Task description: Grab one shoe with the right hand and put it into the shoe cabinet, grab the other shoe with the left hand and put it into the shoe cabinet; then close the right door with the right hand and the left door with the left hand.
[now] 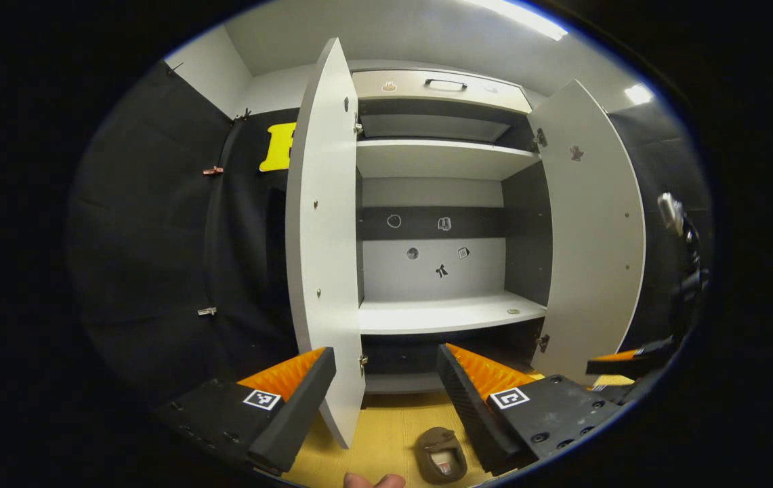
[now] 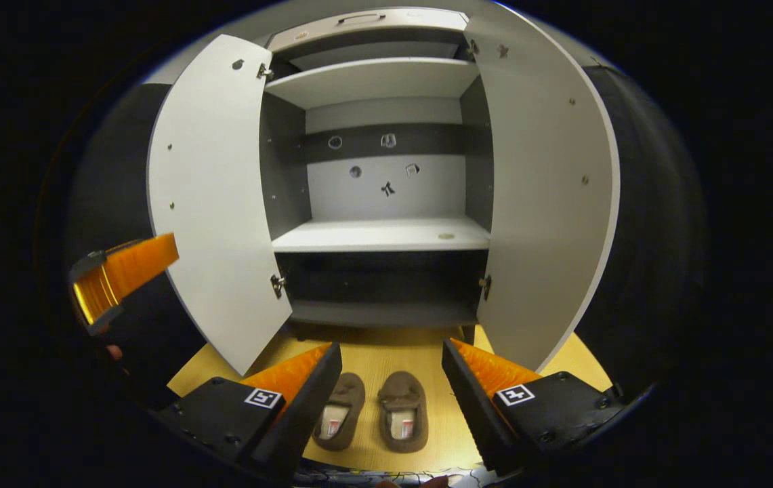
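so nothing is put away yet: both shoes [image 2: 372, 420] are sitting side by side on the floor [image 2: 386, 352] in front of the shoe cabinet [image 2: 379, 234]. left tongs [image 1: 386, 390] and right tongs [image 2: 391, 386] are gaping wide, holding nothing. both doors [image 2: 213, 196] are standing open, leaving lots of room between their edges.

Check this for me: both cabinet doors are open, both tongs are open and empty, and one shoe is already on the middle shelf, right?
Not quite. The middle shelf holds no shoe: the right gripper view shows both shoes on the floor before the cabinet. The rest stands: both doors open, the left tongs and right tongs open and empty.
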Available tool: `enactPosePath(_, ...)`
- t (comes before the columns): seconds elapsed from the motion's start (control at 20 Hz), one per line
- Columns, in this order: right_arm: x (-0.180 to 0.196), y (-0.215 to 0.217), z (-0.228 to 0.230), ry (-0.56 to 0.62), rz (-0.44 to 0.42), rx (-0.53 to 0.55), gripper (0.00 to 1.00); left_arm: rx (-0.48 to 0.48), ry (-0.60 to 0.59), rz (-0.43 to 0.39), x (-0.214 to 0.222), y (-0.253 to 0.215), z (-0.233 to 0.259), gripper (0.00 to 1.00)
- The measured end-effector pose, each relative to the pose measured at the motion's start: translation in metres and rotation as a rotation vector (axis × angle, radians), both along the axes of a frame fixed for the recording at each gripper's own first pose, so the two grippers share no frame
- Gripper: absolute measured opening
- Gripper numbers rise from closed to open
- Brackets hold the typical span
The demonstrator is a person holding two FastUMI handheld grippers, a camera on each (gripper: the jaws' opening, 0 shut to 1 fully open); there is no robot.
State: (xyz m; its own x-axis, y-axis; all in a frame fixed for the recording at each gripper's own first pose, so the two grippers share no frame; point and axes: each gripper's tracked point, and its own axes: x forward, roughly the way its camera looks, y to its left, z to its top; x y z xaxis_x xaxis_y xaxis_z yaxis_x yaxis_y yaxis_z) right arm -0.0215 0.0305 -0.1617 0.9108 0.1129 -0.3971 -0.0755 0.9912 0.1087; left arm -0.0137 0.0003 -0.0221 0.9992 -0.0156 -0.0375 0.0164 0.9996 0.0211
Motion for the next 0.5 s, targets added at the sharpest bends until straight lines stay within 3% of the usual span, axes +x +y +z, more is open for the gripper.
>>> enactPosePath(0.15,-0.012,0.013,-0.052,0.125,0.041,0.02,0.99,0.01,0.021,0.007,-0.005,0.005,-0.012,0.96)
enactPosePath(0.5,-0.011,0.023,-0.142,0.295,0.075,-0.01,0.99,0.003,0.065,0.024,-0.01,0.016,-0.028,0.96)
